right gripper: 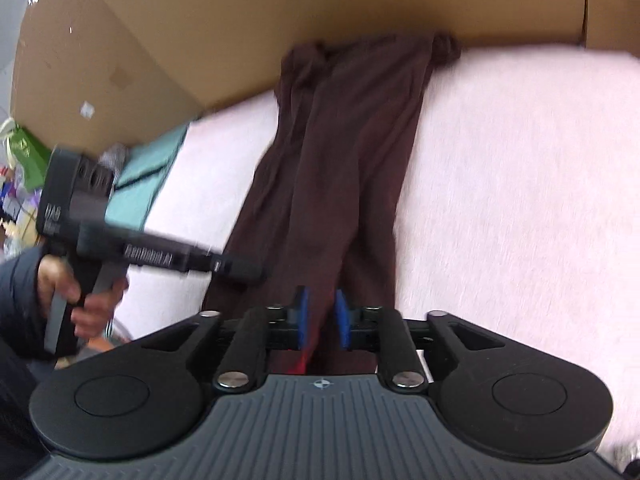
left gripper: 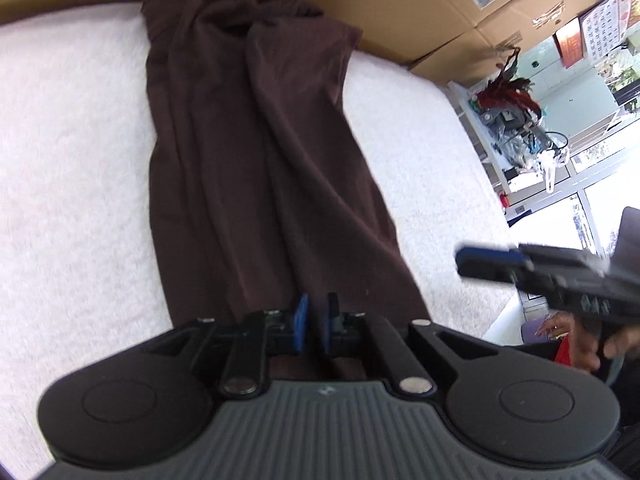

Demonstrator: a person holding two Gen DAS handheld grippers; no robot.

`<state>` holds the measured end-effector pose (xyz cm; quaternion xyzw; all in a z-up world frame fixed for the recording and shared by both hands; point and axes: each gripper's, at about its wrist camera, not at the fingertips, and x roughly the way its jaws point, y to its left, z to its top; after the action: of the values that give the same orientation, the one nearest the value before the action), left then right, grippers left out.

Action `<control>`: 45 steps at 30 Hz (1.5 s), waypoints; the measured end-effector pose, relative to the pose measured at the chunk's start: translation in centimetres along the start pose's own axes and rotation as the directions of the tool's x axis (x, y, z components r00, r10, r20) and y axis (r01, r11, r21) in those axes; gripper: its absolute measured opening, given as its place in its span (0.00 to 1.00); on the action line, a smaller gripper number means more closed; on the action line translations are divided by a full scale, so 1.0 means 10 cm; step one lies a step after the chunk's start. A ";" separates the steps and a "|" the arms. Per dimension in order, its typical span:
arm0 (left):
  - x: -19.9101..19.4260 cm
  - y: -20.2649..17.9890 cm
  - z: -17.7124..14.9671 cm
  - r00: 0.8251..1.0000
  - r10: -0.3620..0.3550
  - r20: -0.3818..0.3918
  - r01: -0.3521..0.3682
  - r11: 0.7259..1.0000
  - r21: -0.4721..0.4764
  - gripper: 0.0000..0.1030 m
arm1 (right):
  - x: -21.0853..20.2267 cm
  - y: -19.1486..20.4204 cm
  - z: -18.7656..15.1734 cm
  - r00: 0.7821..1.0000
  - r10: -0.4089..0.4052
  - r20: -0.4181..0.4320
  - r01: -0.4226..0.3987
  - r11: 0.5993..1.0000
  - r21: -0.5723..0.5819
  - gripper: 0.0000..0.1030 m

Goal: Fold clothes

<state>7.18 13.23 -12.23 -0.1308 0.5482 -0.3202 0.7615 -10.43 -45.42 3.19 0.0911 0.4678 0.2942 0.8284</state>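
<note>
A: Left wrist view. Brown garment (left gripper: 256, 152) lies as a long narrow band on the white fleece cover (left gripper: 72, 152), running from the near edge to the far edge, where it bunches against the cardboard boxes (left gripper: 400, 4). Left gripper (left gripper: 318, 322): blue pads drawn close, brown cloth between them at the near end. I read it as clamped on the garment.

B: And the other tool?

A: Right gripper (left gripper: 486, 266) enters from the cover's right edge, off the cloth here; blurred, jaw state unreadable in this view.

B: Right wrist view?

A: Same garment (right gripper: 340, 184), lengthwise creases, far end at the boxes. Right gripper (right gripper: 320, 322): pads close together with a ridge of cloth between them, so gripping the near end. Left gripper's body (right gripper: 160, 252) shows over the left edge, held by a hand (right gripper: 80, 300). A teal cloth (right gripper: 148, 188) lies at the far left corner.

B: Progress?

A: Judgement: narrowed lengthwise, though loosely; the crosswise fold, near end to far, is left.
</note>
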 end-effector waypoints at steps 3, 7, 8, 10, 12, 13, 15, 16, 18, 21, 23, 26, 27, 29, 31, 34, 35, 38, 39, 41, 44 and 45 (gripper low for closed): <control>0.12 -0.05 0.01 0.999 0.014 -0.034 -0.013 1.000 0.022 0.00 | 0.18 -0.08 0.28 0.997 -0.036 0.072 0.037 0.999 -0.006 0.24; 0.23 -0.08 -0.05 0.998 0.039 -0.049 -0.037 0.999 0.037 0.00 | 0.57 -0.20 0.55 0.999 0.000 0.049 -0.003 0.998 0.058 0.25; 0.24 -0.07 -0.06 0.998 0.038 -0.047 -0.036 0.999 0.029 0.00 | 0.64 -0.20 0.58 0.999 0.008 0.041 -0.010 0.998 0.059 0.25; 0.23 -0.02 -0.08 0.998 0.049 -0.047 -0.048 0.999 0.021 0.00 | 0.79 -0.19 0.61 1.000 0.003 0.003 -0.003 0.999 0.052 0.24; 0.21 0.04 -0.10 0.997 0.062 -0.050 -0.062 0.998 0.012 0.00 | 0.84 -0.20 0.61 1.000 -0.015 -0.018 0.016 0.998 0.056 0.01; 0.20 0.08 -0.12 0.997 0.060 -0.045 -0.060 0.998 0.000 0.00 | 0.81 -0.22 0.61 1.000 -0.030 -0.007 0.030 0.997 0.065 0.01; 0.21 0.13 -0.14 0.998 0.055 -0.036 -0.056 0.998 -0.024 0.00 | 0.75 -0.26 0.60 0.998 -0.059 0.014 0.058 0.995 0.084 0.01; 0.22 0.13 -0.14 0.998 0.054 -0.034 -0.054 0.998 -0.025 0.00 | 0.78 -0.28 0.58 0.997 -0.078 -0.005 0.078 0.994 0.073 0.01; 0.21 0.10 -0.12 0.997 0.062 -0.037 -0.062 0.998 -0.005 0.00 | 0.86 -0.32 0.53 0.992 -0.117 -0.053 0.119 0.992 0.042 0.05; 0.04 0.01 -0.12 0.998 0.057 -0.020 -0.056 0.998 0.025 0.00 | 0.76 -0.33 0.47 0.990 -0.141 -0.026 0.142 0.989 0.049 0.15; -0.09 -0.11 -0.13 0.999 0.032 -0.004 -0.031 0.997 0.073 0.00 | 0.50 -0.25 0.43 0.990 -0.131 0.045 0.129 0.991 0.039 0.16; -0.10 -0.31 -0.17 0.999 -0.023 -0.025 0.026 0.987 0.162 0.00 | 0.18 -0.03 0.28 0.997 0.011 0.070 -0.009 1.000 -0.027 0.16; -0.05 -0.36 -0.19 0.999 -0.033 -0.041 0.040 0.981 0.189 0.02 | 0.18 0.02 0.19 0.999 0.026 0.044 -0.023 0.998 -0.050 0.16; 0.13 -0.37 -0.26 0.997 -0.007 -0.079 0.023 0.978 0.208 0.04 | 0.22 0.12 0.00 0.999 0.041 -0.018 -0.042 0.994 -0.096 0.16; 0.24 -0.33 -0.32 0.997 0.005 -0.081 0.012 0.980 0.200 0.04 | 0.26 0.22 -0.20 0.995 0.053 -0.081 -0.064 0.988 -0.141 0.16; 0.19 -0.22 -0.31 0.998 -0.030 -0.064 0.038 0.992 0.122 0.04 | 0.39 0.16 -0.43 0.992 0.005 -0.123 -0.020 0.993 -0.120 0.16; 0.09 -0.19 -0.30 0.999 -0.031 -0.042 0.036 0.994 0.106 0.04 | 0.34 0.15 -0.42 0.993 0.012 -0.113 -0.023 0.995 -0.100 0.16; -0.26 -0.09 -0.29 0.999 -0.010 0.038 0.007 0.998 0.063 0.24 | 0.15 0.13 -0.38 0.997 0.042 -0.072 -0.045 0.998 -0.036 0.21; -0.29 -0.02 -0.32 0.999 0.000 0.047 -0.002 1.000 0.030 0.39 | 0.04 0.12 -0.37 0.998 0.051 -0.044 -0.052 0.999 -0.015 0.35; -0.32 0.13 -0.39 0.998 0.017 0.057 -0.014 0.999 -0.042 0.42 | -0.17 0.08 -0.36 0.998 0.066 0.004 -0.066 0.997 0.031 0.53; -0.38 0.35 -0.49 0.997 0.043 0.070 -0.032 0.988 -0.149 0.42 | -0.23 -0.07 -0.44 0.996 0.086 -0.008 -0.084 0.988 0.128 0.54; -0.40 0.42 -0.52 0.996 0.052 0.073 -0.038 0.982 -0.184 0.42 | -0.20 -0.12 -0.48 0.997 0.075 -0.021 -0.071 0.984 0.162 0.54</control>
<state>3.09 19.72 -13.44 -0.2000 0.5479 -0.2460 0.7741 -14.72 -48.17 1.46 0.1708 0.4974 0.2869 0.8007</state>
